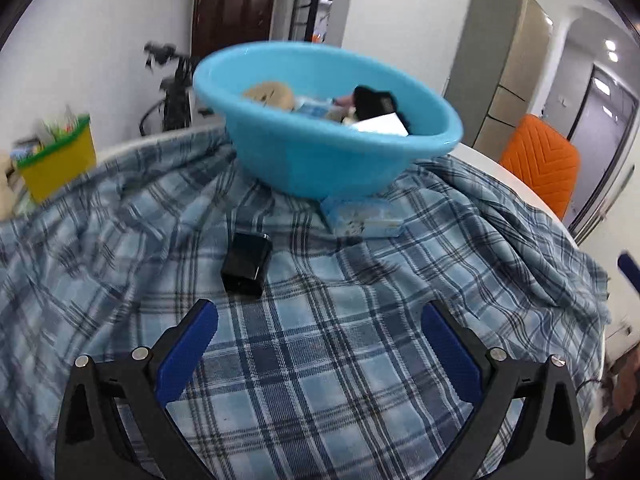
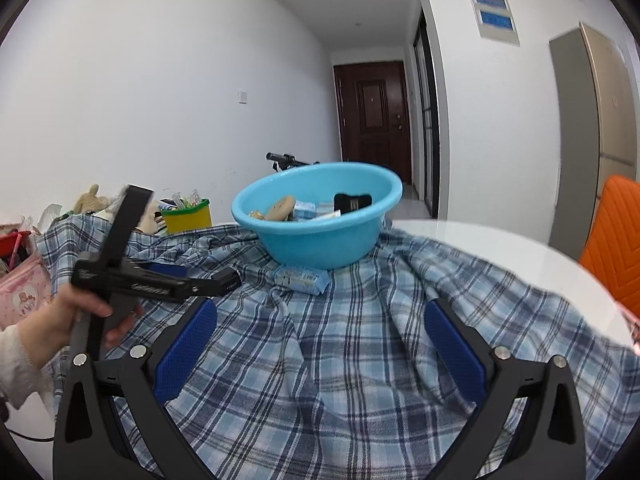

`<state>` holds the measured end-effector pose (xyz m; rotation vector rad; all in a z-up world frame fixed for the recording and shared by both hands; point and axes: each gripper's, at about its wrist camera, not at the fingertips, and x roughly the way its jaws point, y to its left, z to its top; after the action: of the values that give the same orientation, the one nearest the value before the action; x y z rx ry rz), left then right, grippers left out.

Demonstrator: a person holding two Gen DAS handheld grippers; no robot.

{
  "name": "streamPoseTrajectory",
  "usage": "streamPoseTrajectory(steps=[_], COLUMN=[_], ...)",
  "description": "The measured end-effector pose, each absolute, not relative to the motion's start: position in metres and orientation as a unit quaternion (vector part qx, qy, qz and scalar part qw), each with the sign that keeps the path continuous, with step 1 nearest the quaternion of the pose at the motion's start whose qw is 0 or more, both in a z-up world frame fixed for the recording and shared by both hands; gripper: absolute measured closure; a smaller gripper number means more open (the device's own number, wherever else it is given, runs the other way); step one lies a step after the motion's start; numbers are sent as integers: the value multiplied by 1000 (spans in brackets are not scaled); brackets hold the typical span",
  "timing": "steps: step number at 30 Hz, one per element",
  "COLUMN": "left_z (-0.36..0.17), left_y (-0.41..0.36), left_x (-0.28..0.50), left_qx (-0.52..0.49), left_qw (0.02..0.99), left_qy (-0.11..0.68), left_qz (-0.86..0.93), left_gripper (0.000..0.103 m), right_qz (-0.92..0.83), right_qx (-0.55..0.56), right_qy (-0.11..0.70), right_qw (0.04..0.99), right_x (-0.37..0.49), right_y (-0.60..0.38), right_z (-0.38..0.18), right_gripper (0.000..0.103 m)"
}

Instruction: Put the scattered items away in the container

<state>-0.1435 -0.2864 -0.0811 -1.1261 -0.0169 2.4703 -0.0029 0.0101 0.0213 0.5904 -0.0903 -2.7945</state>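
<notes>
A light blue plastic bowl (image 1: pixel 328 152) stands on the plaid cloth (image 1: pixel 320 380) and holds several items, among them a tan round thing, small packs and a black object. In front of it lie a pale blue tissue pack (image 1: pixel 362 219) and a small black box (image 1: pixel 246 264), both loose on the cloth. My left gripper (image 1: pixel 320 344) is open and empty, just short of the black box. My right gripper (image 2: pixel 320 344) is open and empty too, further back from the bowl (image 2: pixel 316 232) and tissue pack (image 2: pixel 302 278). A hand (image 2: pixel 80 312) holds the left tool's black frame (image 2: pixel 132 280).
The cloth covers a round white table (image 2: pixel 520 252), rumpled into folds. A yellow bin with a green rim (image 1: pixel 60 160) sits at the back left, and a pink box (image 2: pixel 20 284) lies further left. An orange chair (image 1: pixel 540 160) stands at the right.
</notes>
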Motion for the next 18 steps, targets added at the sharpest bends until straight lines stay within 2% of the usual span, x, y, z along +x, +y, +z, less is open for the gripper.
streamPoseTrajectory(steps=[12, 14, 16, 18], left_z=[-101, -105, -111, -117], left_y=[-285, -284, -282, -280], left_x=[-185, -191, -198, -202], left_qx=[-410, -412, -423, -430], left_qw=[195, 191, 185, 182], left_qy=[26, 36, 47, 53], left_qz=[891, 890, 886, 883], left_gripper=[1, 4, 15, 19], right_qz=[-962, -962, -962, -962], right_qx=[234, 237, 240, 242], right_qy=[-54, -54, -54, -56], right_qw=[129, 126, 119, 111], right_x=[-5, -7, -9, -11], right_y=[24, 26, 28, 30], right_z=[-1, -4, -6, -7], right_gripper=[0, 0, 0, 0])
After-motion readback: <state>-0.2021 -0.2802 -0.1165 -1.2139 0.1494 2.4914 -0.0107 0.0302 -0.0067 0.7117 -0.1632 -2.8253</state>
